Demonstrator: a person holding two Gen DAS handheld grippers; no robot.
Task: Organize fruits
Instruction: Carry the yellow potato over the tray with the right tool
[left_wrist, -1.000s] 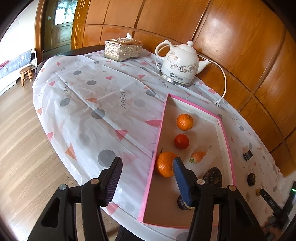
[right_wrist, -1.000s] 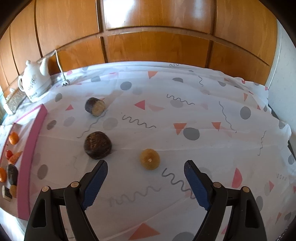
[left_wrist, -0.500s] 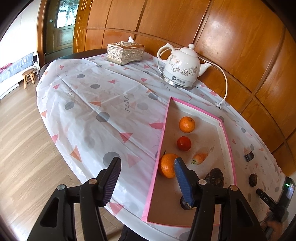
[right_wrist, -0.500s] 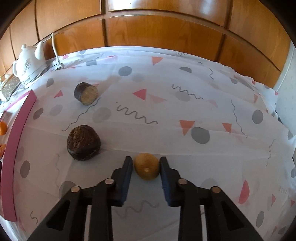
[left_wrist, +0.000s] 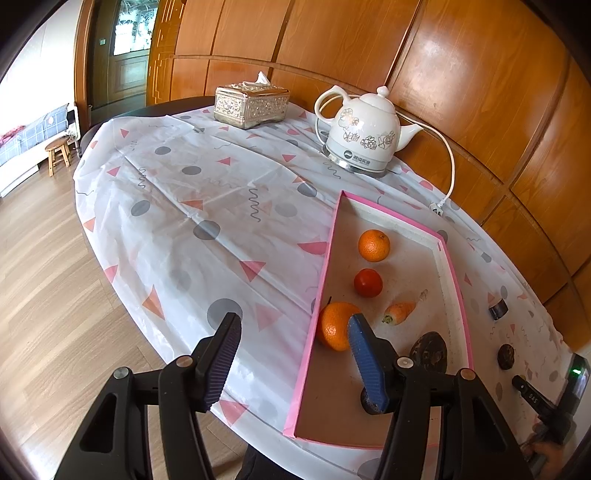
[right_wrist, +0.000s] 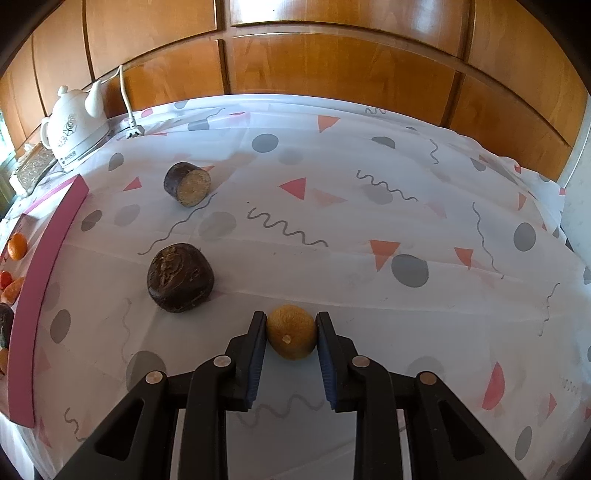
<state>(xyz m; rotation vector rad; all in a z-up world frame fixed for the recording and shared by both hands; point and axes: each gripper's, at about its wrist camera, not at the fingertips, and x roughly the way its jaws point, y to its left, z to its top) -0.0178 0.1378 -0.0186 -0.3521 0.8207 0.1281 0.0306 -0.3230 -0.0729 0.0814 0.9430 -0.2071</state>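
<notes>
**Right gripper clamped on yellow fruit**

The right gripper (right_wrist: 291, 334) angles down beside the pink tray (left_wrist: 373, 430), pads pressing a small yellow fruit (right_wrist: 291, 336). The left gripper (left_wrist: 291, 363) hovers half-open, empty. The tray holds two oranges (left_wrist: 336, 325), a tomato (left_wrist: 368, 282) and a carrot (left_wrist: 399, 312).

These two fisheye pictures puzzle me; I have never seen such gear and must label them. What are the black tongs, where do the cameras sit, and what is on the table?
The tongs are hand-held two-finger grippers; a person carries one in each hand, with a camera on each looking along its fingers. In the left view, the left gripper hangs open over a pink-rimmed tray holding oranges, a red fruit and a carrot. In the right view, the right gripper is shut on a small yellow fruit on the tablecloth, near two dark brown pieces. A white kettle stands behind.
</notes>
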